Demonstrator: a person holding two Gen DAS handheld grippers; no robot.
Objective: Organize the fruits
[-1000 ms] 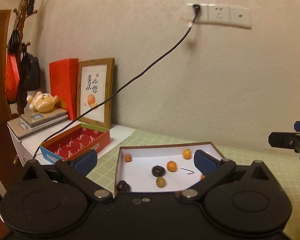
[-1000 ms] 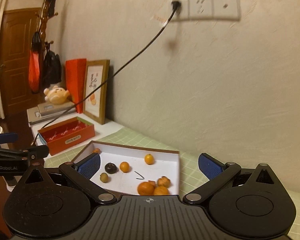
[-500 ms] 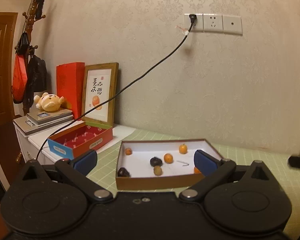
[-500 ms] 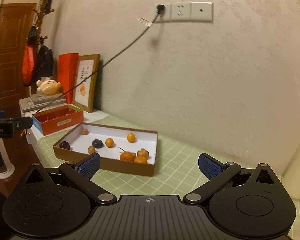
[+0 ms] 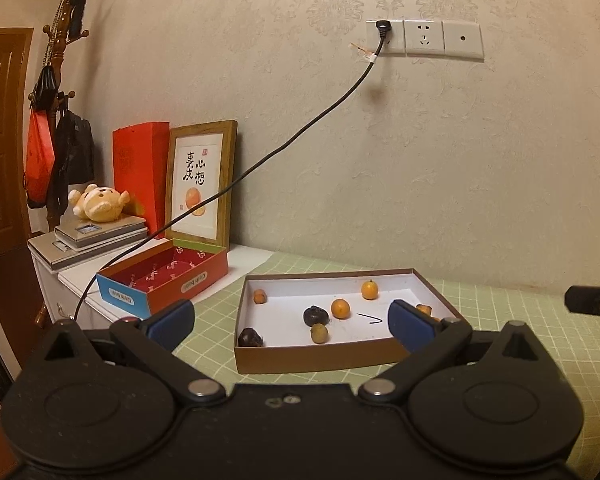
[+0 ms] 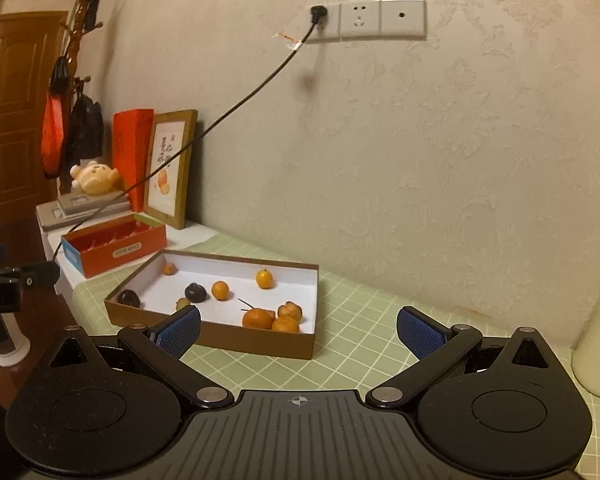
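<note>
— What does the left wrist camera show?

— The left gripper [image 5: 291, 322] hangs with its blue-padded jaws spread wide and empty, just short of a shallow brown cardboard box with a white floor [image 5: 316, 358] on the green checked table mat [image 5: 500, 300]. Inside lie small orange fruits [image 5: 340, 308], two dark wrinkled fruits [image 5: 315, 315] and one olive-yellow fruit [image 5: 319, 333]. A red open box with a blue end [image 5: 164, 276] stands to the left, near a wooden framed picture [image 5: 200, 184].

— And the right wrist camera?

— The right gripper [image 6: 298, 330] is also spread apart, holding nothing, over the mat beside the same box. Three orange fruits cluster in its near right corner; the rest are scattered apart. A black cable [image 6: 236, 108] runs up to the white wall socket [image 6: 368, 18].
</note>
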